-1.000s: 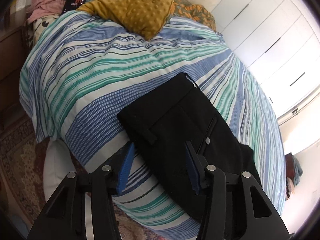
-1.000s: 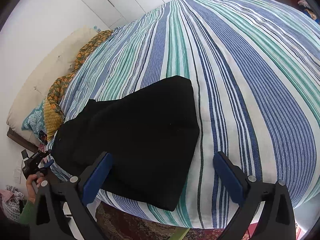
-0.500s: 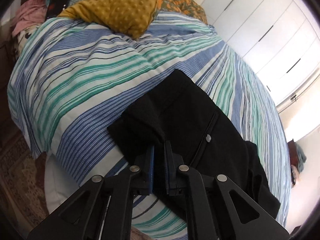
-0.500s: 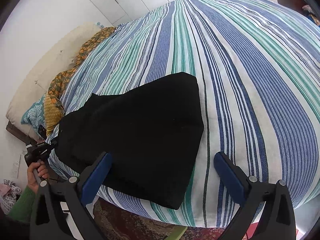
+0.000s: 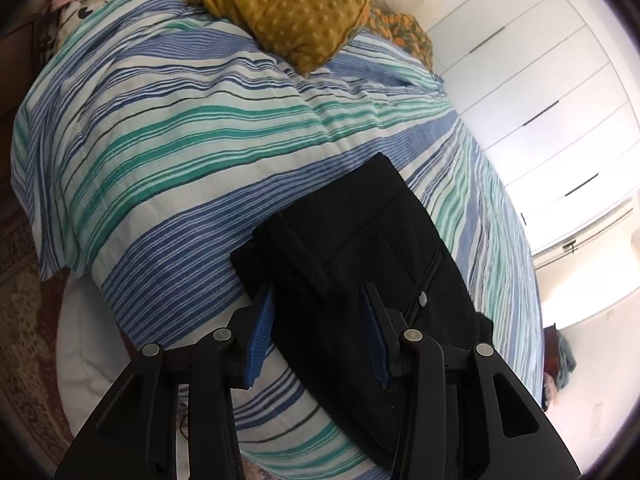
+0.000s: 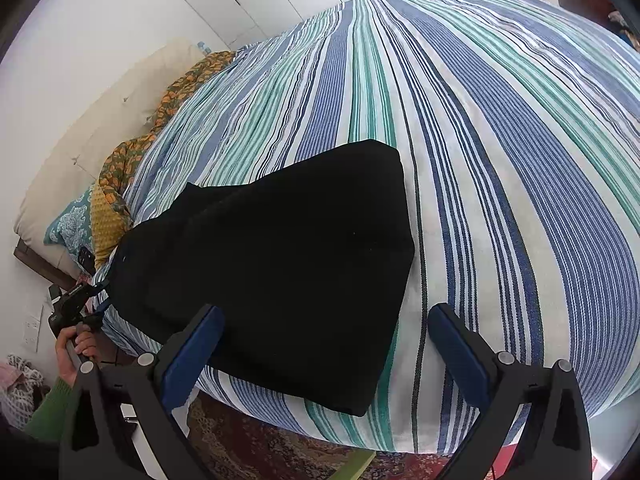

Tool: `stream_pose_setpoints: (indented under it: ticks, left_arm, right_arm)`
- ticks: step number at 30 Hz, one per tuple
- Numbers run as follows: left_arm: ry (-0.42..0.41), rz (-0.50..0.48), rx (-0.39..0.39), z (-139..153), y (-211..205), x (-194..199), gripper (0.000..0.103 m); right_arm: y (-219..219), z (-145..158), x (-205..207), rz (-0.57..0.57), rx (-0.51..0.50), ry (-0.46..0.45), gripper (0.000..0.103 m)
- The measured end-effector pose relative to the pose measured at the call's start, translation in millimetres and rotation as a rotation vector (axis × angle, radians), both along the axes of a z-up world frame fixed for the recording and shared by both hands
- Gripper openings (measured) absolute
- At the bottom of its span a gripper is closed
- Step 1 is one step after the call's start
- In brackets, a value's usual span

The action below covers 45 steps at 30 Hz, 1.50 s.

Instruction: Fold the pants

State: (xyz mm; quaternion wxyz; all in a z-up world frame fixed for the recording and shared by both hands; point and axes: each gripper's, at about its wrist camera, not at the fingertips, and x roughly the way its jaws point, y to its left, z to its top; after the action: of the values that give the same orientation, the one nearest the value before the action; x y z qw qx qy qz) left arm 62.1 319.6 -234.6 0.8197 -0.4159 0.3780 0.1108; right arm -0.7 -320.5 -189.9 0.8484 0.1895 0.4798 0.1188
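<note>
A bed covered with a striped bedspread (image 5: 168, 152) in blue, green and white fills both views, with white wardrobe doors (image 5: 532, 92) along the right side of the left wrist frame. A mustard dotted cushion (image 5: 296, 4) lies at the top centre of that frame, and an orange patterned cloth (image 5: 404, 32) sits just to its right.

The black pants (image 5: 360, 248) lie folded on the bedspread, in the lower centre of the left wrist frame, near the edge of the bed. In the right wrist view the same pants (image 6: 288, 264) spread as a dark wedge across the centre-left, their lower corner reaching the bed's edge above a patterned rug (image 6: 280, 448).

The left gripper (image 5: 320, 336) stands at the bottom of its frame with its blue pads parted. Its jaws have just been opening; the waistband corner of the pants lies between them, and the pads do not press on it. In the right wrist view, this gripper appears small at the left edge (image 6: 90, 294), held by a hand (image 6: 74, 350) in a green sleeve (image 6: 50, 408).

The right gripper (image 6: 324, 356) hangs at the bottom of its frame, jaws spread wide and released, with the pants' lower edge and bare bedspread between them, nothing grasped.
</note>
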Motion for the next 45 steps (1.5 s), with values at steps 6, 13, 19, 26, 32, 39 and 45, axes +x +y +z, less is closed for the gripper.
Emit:
stream_pose_setpoints:
  ticks: [6, 13, 19, 26, 32, 39, 45]
  left_arm:
    - [0.053, 0.002, 0.004, 5, 2, -1, 0.044]
    - [0.049, -0.036, 0.030, 1, -7, -11, 0.055]
    - [-0.007, 0.050, -0.066, -13, 4, 0, 0.055]
    - [-0.002, 0.069, -0.183, -34, 12, 15, 0.049]
    - [0.020, 0.087, -0.243, -24, 15, 8, 0.021]
    - [-0.105, 0.032, -0.108, 63, -21, -2, 0.017]
    - [-0.178, -0.146, 0.132, 141, -98, 4, 0.017]
  right_arm:
    - [0, 0, -1, 0.000, 0.000, -0.001, 0.101]
    - [-1, -2, 0, -0.001, 0.001, 0.005, 0.102]
    - [1, 0, -1, 0.001, 0.003, 0.002, 0.102]
    - [3, -2, 0, 0.004, -0.006, 0.007, 0.102]
    - [3, -2, 1, 0.004, 0.000, 0.007, 0.102]
    - [-1, 0, 0, -0.003, 0.015, 0.003, 0.102]
    - [-5, 3, -1, -0.016, 0.042, -0.013, 0.101]
